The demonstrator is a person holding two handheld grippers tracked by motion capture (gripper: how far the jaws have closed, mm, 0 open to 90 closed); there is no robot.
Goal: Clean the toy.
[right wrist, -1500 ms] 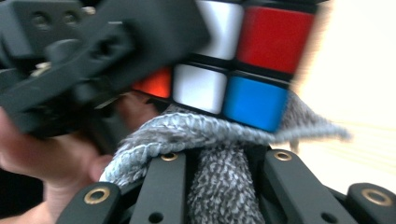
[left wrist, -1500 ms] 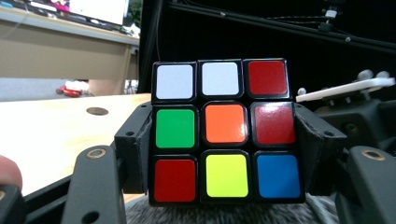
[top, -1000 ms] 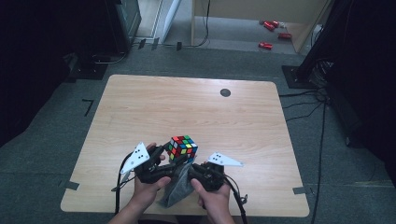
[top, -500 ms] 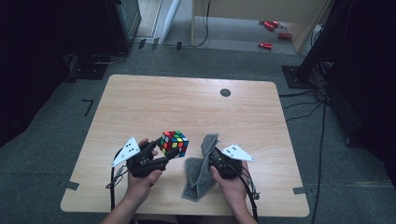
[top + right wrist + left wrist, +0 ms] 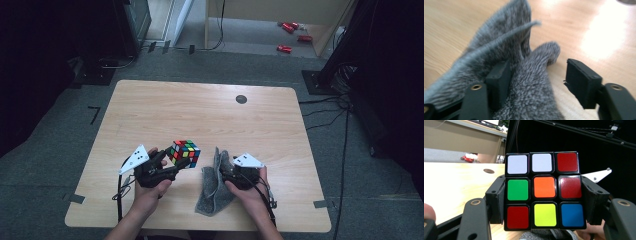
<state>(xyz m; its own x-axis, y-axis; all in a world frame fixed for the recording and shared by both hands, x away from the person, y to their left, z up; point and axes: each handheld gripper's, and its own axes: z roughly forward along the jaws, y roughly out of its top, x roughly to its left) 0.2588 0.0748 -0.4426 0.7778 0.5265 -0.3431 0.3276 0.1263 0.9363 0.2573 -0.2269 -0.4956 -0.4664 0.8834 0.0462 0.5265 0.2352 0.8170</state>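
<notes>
pale wood of one counter (image 5: 165,107) fills the middle of the high view, set on a grey carpeted floor (image 5: 60,150) with dark equipment around it. one puzzle cube (image 5: 183,153) sits near the counter's front edge, left of centre, lifted just off the wood. the left tool (image 5: 170,165) is clenched on the puzzle cube: in the left gripper view the two black pads press the cube's (image 5: 544,190) left and right sides at its middle row, and nine stickers face the camera, two white, three red, one green, one orange, one yellow, one blue. one grey cloth (image 5: 215,185) lies crumpled just right of the cube, touching the counter, part of it standing up in a ridge. the right tool (image 5: 227,172) is at the cloth's right edge; its jaws have just been opening and now stand released, apart. in the right gripper view the cloth (image 5: 524,82) bunches against the inner face of the left-hand jaw and lies between the two, while the right-hand jaw stands clear of it over bare wood. two hands come in from the counter's front edge, one per tool. beyond the counter's far edge three small red things (image 5: 289,35) lie on the floor. one dark round hole (image 5: 241,99) marks the counter near its far edge.
</notes>
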